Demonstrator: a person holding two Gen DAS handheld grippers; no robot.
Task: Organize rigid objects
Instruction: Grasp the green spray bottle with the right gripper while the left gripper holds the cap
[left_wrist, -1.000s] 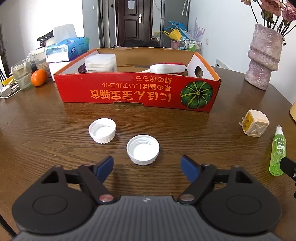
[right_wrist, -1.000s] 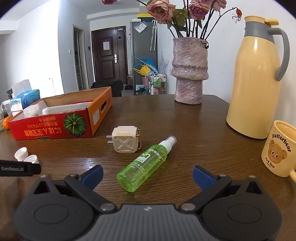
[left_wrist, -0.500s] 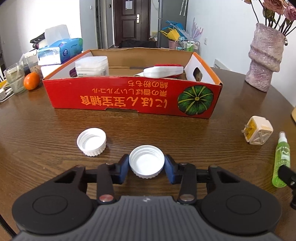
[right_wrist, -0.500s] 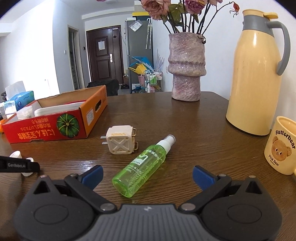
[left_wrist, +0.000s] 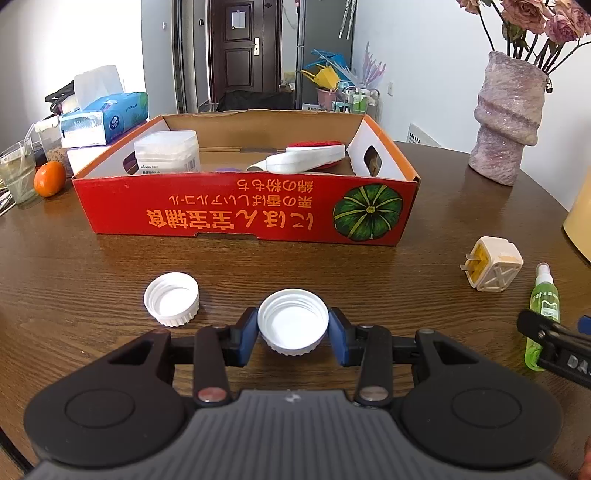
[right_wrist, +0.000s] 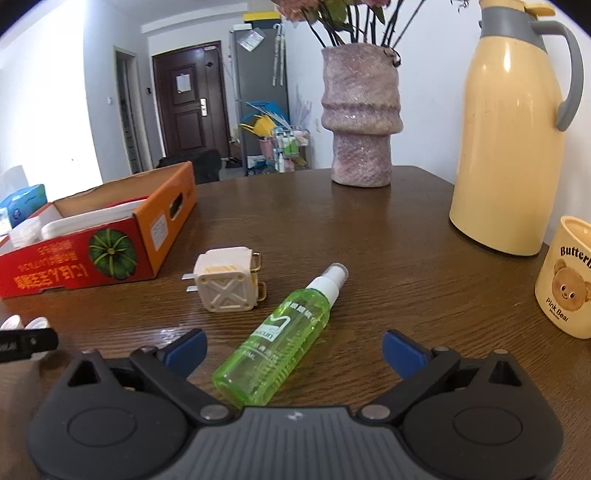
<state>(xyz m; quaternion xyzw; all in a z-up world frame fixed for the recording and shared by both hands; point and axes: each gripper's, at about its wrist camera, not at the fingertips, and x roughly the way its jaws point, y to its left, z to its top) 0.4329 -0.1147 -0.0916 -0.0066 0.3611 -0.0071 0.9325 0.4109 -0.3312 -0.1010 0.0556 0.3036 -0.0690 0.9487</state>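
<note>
My left gripper (left_wrist: 293, 328) is shut on a white bottle cap (left_wrist: 293, 319), its blue pads pressing both sides of the rim. A second white cap (left_wrist: 171, 299) lies open side up on the table to its left. Behind them stands the red cardboard box (left_wrist: 243, 212), holding a white container (left_wrist: 167, 152) and a white-and-red brush (left_wrist: 303, 158). My right gripper (right_wrist: 293, 349) is open, and the green spray bottle (right_wrist: 280, 332) lies flat on the table with its lower end between the fingers, untouched. A cream plug adapter (right_wrist: 226, 279) sits just left of the bottle.
A pink vase (right_wrist: 360, 114), a yellow thermos jug (right_wrist: 513, 136) and a bear mug (right_wrist: 567, 286) stand on the right of the wooden table (right_wrist: 388, 236). A tissue box (left_wrist: 105, 118), an orange (left_wrist: 49, 178) and a glass (left_wrist: 16, 173) sit at the far left.
My left gripper went from open to shut on the nearer white cap. My right gripper moved forward over the green bottle, whose lower end now lies between its open fingers.
</note>
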